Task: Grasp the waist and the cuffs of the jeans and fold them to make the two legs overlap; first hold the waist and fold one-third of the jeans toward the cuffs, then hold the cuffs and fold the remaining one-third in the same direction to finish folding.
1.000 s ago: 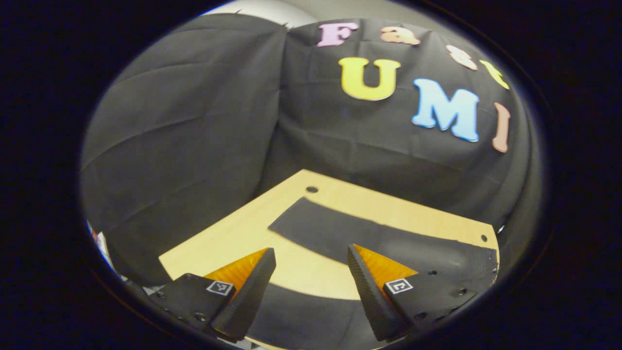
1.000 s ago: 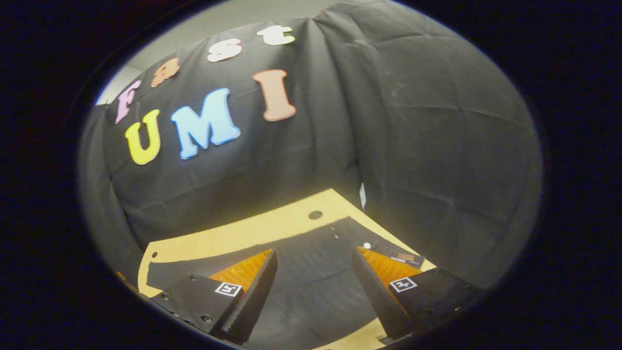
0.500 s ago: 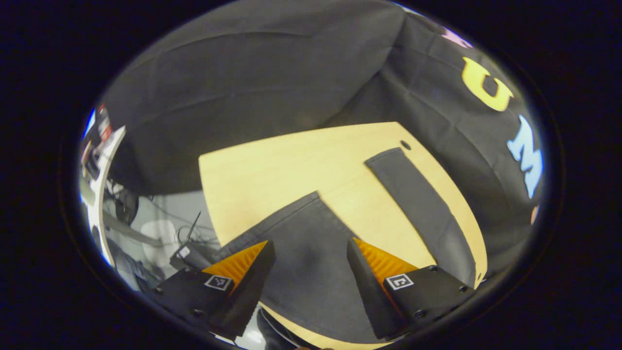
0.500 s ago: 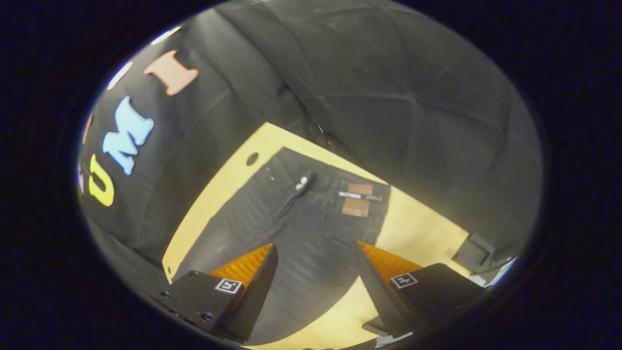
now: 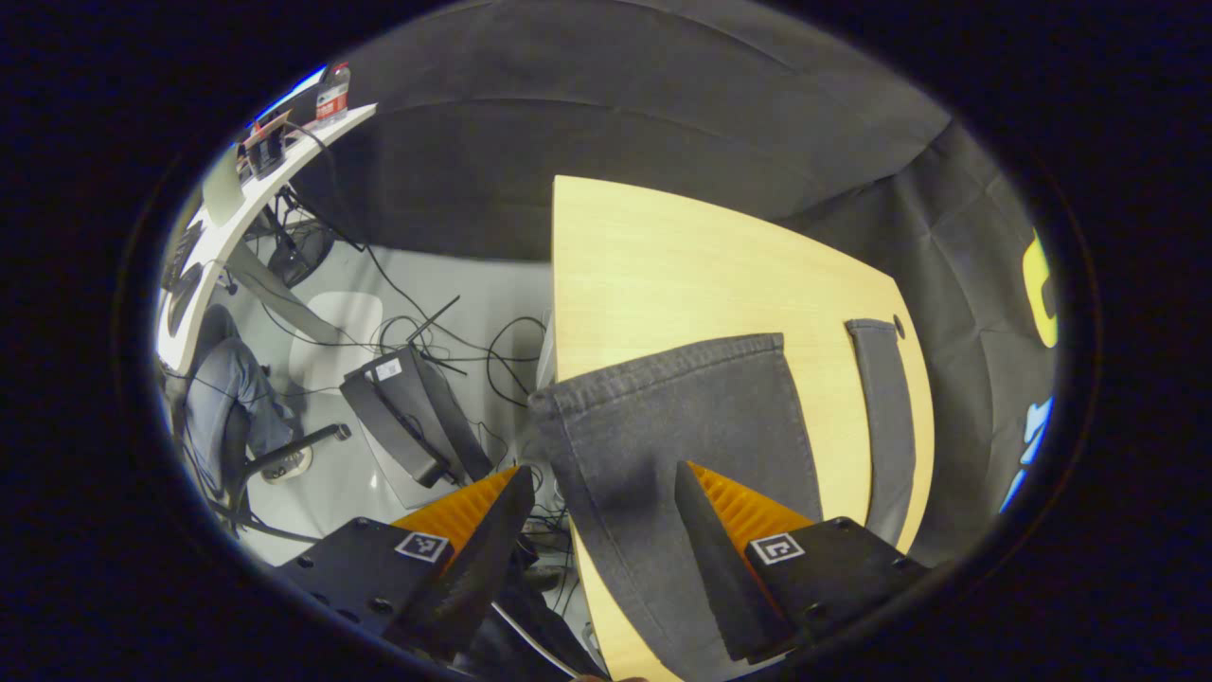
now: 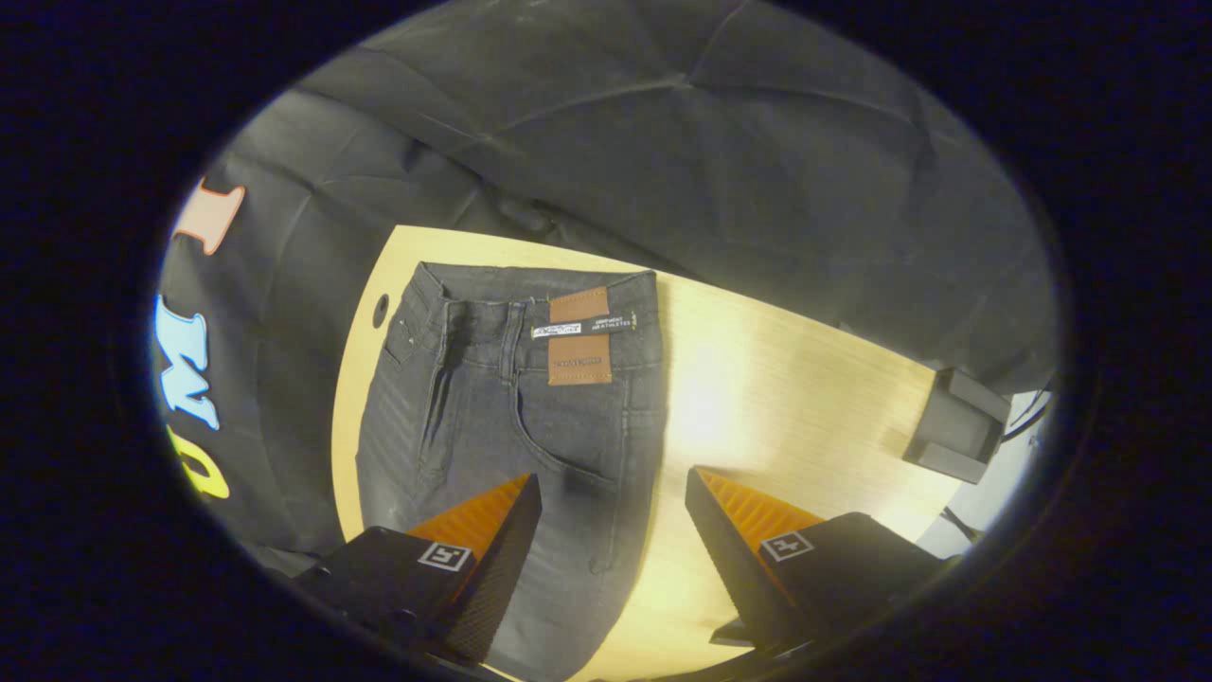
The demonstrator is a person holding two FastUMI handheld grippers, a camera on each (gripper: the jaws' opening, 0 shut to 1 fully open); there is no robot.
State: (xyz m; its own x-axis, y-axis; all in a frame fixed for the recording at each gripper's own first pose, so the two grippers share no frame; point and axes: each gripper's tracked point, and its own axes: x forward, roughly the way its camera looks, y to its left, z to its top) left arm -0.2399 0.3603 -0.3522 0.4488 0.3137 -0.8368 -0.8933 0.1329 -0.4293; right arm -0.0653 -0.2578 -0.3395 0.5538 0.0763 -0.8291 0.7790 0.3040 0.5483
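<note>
Dark grey jeans lie flat on a light wooden table [image 5: 682, 275]. In the left gripper view the near leg's cuff [image 5: 663, 374] reaches the table's edge and the far leg's cuff [image 5: 871, 332] lies apart beside a small hole. My left gripper [image 5: 601, 516] hovers open above the near leg, just behind its cuff. In the right gripper view the waist [image 6: 530, 284] with a brown patch [image 6: 579, 336] lies toward the table's far end. My right gripper [image 6: 615, 526] hangs open over the hip edge of the jeans [image 6: 492, 426], touching nothing.
Left of the table the floor holds cables and a dark box [image 5: 407, 417]; a seated person's legs [image 5: 227, 379] and a white desk [image 5: 246, 189] are beyond. A black block [image 6: 956, 426] sits at the table's right edge [image 6: 805, 398]. Black cloth walls surround the table.
Both views have swung outward: the left gripper turned left toward the cuffs and the table's edge, the right gripper turned right toward the waist. Both stayed open.
</note>
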